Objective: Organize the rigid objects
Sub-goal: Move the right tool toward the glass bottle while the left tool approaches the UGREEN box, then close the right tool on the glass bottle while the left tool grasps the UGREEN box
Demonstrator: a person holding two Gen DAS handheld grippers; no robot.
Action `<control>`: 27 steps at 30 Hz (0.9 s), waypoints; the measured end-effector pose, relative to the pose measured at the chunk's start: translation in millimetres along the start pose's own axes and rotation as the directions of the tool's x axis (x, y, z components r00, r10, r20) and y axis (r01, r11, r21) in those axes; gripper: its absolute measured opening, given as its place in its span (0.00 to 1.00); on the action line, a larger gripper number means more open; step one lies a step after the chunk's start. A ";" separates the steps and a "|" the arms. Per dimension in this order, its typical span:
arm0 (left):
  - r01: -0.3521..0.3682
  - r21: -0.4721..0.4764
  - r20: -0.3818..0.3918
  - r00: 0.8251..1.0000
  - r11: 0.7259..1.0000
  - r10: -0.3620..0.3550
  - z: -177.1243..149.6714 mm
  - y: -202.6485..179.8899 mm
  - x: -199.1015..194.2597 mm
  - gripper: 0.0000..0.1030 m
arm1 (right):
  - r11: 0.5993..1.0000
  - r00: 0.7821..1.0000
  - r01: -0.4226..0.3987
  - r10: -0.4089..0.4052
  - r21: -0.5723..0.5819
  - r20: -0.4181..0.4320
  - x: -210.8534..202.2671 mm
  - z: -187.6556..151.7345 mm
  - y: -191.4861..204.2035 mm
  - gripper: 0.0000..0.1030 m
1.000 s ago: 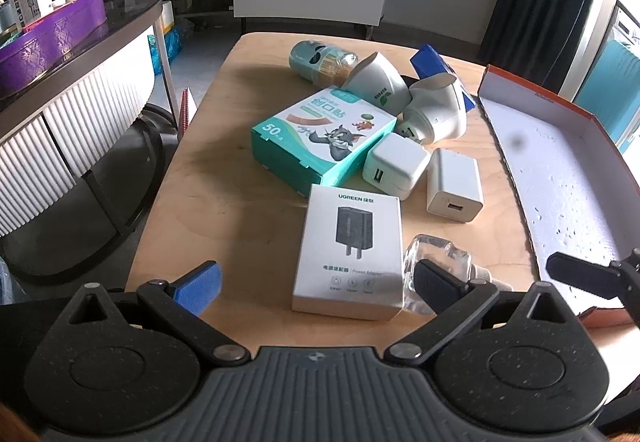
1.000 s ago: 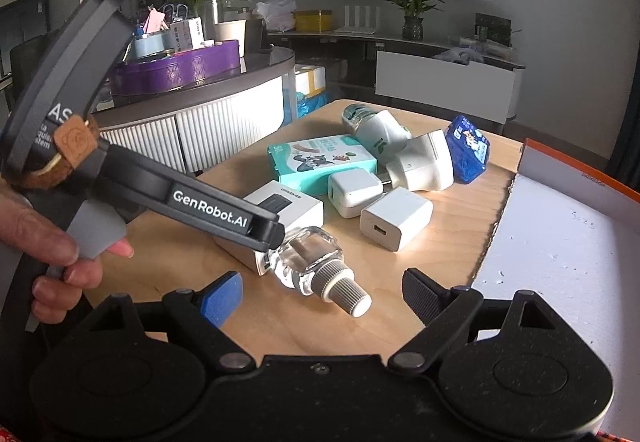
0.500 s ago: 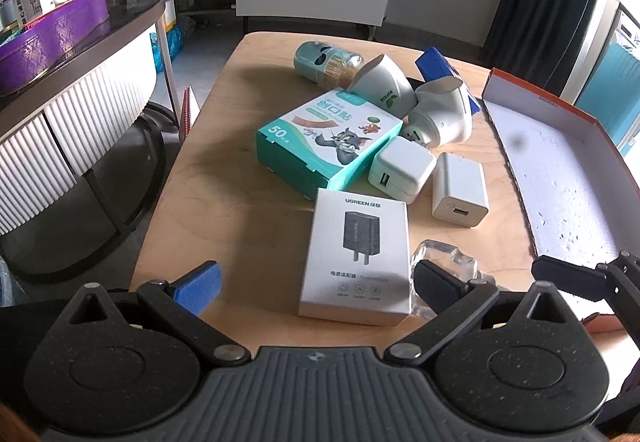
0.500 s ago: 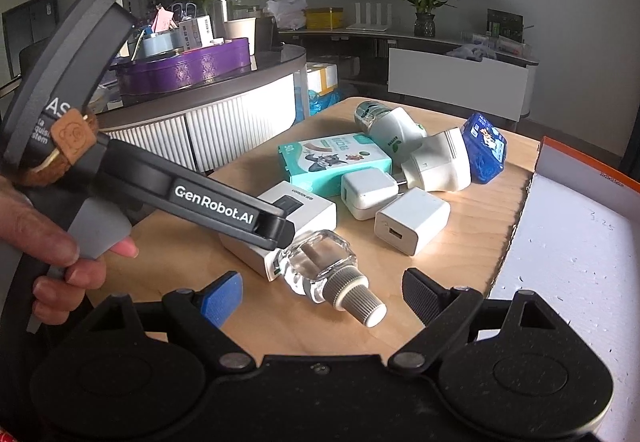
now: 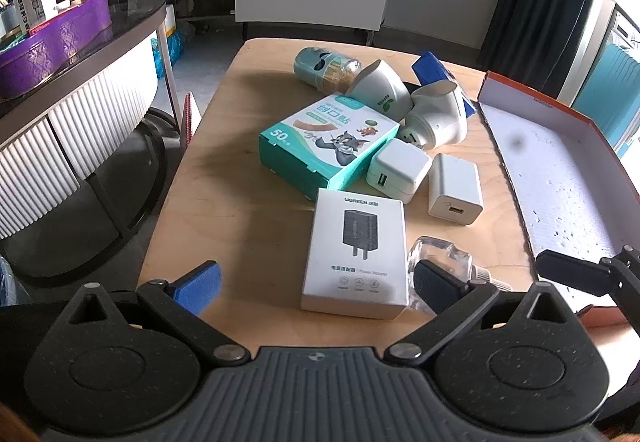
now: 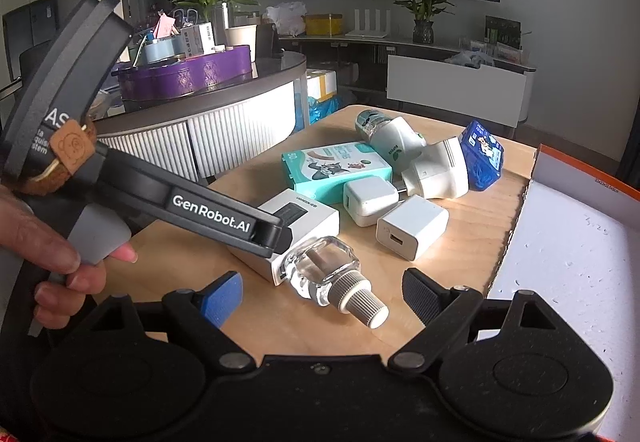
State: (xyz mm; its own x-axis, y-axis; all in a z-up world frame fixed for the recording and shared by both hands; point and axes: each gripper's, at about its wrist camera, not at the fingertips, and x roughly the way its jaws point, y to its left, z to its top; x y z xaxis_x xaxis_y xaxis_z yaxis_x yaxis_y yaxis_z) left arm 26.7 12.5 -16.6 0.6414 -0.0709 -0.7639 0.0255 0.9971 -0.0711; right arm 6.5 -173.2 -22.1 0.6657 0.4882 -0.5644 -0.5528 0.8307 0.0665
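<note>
We hover both tongs, left (image 5: 316, 278) and right (image 6: 322, 296), spread wide and grasping nothing, over the near counter (image 5: 240, 170). Nothing is sorted yet: the chargers, boxes and clear bottle (image 6: 328, 274) lie clustered left of the orange-rimmed tray (image 5: 560, 178), which is bare.

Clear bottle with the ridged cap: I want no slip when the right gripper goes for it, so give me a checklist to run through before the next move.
1. Right gripper open: ok, jaws wide apart.
2. Clear bottle lined up between the fingers: ok, cap points toward the camera.
3. Bottle free of neighbours: not ok, it lies against the white UGREEN box.
4. Left gripper out of the way: not ok, it reaches over that box right beside the bottle.
5. Orange-rimmed tray has room: ok.
6. Bottle contents: cannot tell.
</note>
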 end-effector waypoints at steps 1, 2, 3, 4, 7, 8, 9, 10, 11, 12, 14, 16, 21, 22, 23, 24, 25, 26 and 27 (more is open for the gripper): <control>0.001 0.000 0.001 1.000 1.000 -0.001 -0.3 -0.3 -0.4 1.00 | 1.000 1.000 -0.001 0.001 0.001 0.002 0.1 -0.1 -0.2 0.99; 0.002 0.000 0.001 1.000 1.000 -0.002 -0.7 -0.4 -0.9 1.00 | 1.000 1.000 -0.001 0.001 0.000 0.003 -0.3 -0.1 0.1 0.99; 0.001 0.000 0.002 1.000 1.000 -0.001 -0.7 -0.4 -1.0 1.00 | 1.000 1.000 -0.002 0.002 -0.001 0.005 -0.7 0.1 0.9 0.99; 0.001 -0.001 0.003 1.000 1.000 -0.001 -0.8 -0.3 -1.2 1.00 | 1.000 1.000 -0.002 0.002 -0.003 0.005 -1.1 0.3 1.3 0.99; 0.001 -0.002 0.004 1.000 1.000 -0.001 -1.0 -0.3 -1.6 1.00 | 1.000 1.000 -0.003 0.003 -0.003 0.003 -1.1 0.3 1.7 0.99; 0.001 -0.002 0.005 1.000 1.000 -0.001 -0.9 -0.3 -1.9 1.00 | 1.000 1.000 -0.004 0.004 -0.003 0.001 -0.7 0.2 1.9 0.99; 0.002 -0.001 0.005 1.000 1.000 -0.002 -0.9 -0.4 -2.1 1.00 | 1.000 1.000 -0.005 0.005 -0.003 -0.001 -0.2 -0.2 1.9 0.99; 0.004 0.000 0.005 1.000 1.000 -0.004 -0.8 -0.3 -2.0 1.00 | 1.000 1.000 -0.004 0.004 -0.008 -0.006 1.2 -0.1 1.6 0.99; 0.005 0.000 0.005 1.000 1.000 -0.005 -0.8 -0.2 -1.8 1.00 | 1.000 1.000 -0.004 0.004 -0.009 -0.010 2.3 -0.4 1.6 0.99; 0.008 0.000 0.005 1.000 1.000 -0.008 -0.8 -0.4 -1.5 1.00 | 1.000 1.000 -0.004 0.004 -0.010 -0.013 3.3 -0.6 1.7 0.99; 0.010 0.000 0.004 1.000 1.000 -0.010 -1.2 0.4 -1.5 1.00 | 1.000 1.000 -0.007 0.007 -0.011 -0.020 5.1 -1.0 0.7 0.99; 0.010 0.002 0.004 1.000 1.000 -0.010 -1.1 0.4 -1.0 1.00 | 1.000 1.000 -0.010 0.010 -0.010 -0.024 7.1 -1.4 0.3 0.99; 0.012 -0.008 0.006 1.000 1.000 -0.012 -0.6 4.3 -0.6 1.00 | 0.999 0.998 -0.033 0.033 -0.002 -0.048 17.6 0.7 -0.1 0.99; 0.010 -0.011 0.007 1.000 1.000 -0.010 -0.8 5.2 -0.5 1.00 | 0.999 0.998 -0.041 0.041 0.002 -0.053 20.7 1.5 0.1 0.99; 0.009 -0.014 0.008 1.000 1.000 -0.009 -0.6 6.4 -0.4 1.00 | 0.999 0.997 -0.052 0.052 0.007 -0.060 24.3 2.5 0.4 0.99; 0.008 -0.018 0.008 1.000 1.000 -0.008 -0.3 7.5 -0.3 1.00 | 0.998 0.996 -0.055 0.056 0.011 -0.063 28.2 3.2 0.4 0.99; 0.009 -0.020 0.008 1.000 1.000 -0.009 0.0 8.6 0.0 1.00 | 0.998 0.996 -0.057 0.058 0.016 -0.068 32.5 4.2 0.1 0.99; 0.010 -0.022 0.010 1.000 1.000 -0.009 0.4 9.5 0.0 1.00 | 0.998 0.995 -0.061 0.063 0.024 -0.074 37.1 5.3 -0.6 0.99; 0.011 -0.024 0.012 1.000 1.000 -0.010 0.7 10.5 0.1 1.00 | 0.997 0.995 -0.063 0.066 0.033 -0.077 40.2 6.0 -1.1 0.99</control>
State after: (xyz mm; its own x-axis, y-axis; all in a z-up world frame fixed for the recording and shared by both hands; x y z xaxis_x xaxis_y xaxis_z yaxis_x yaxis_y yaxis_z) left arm 27.6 22.9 -16.9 0.6503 -0.0810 -0.7554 0.0140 0.9954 -0.0948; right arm 36.9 -152.9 -39.9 0.5876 0.5198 -0.6201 -0.5768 0.8065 0.1296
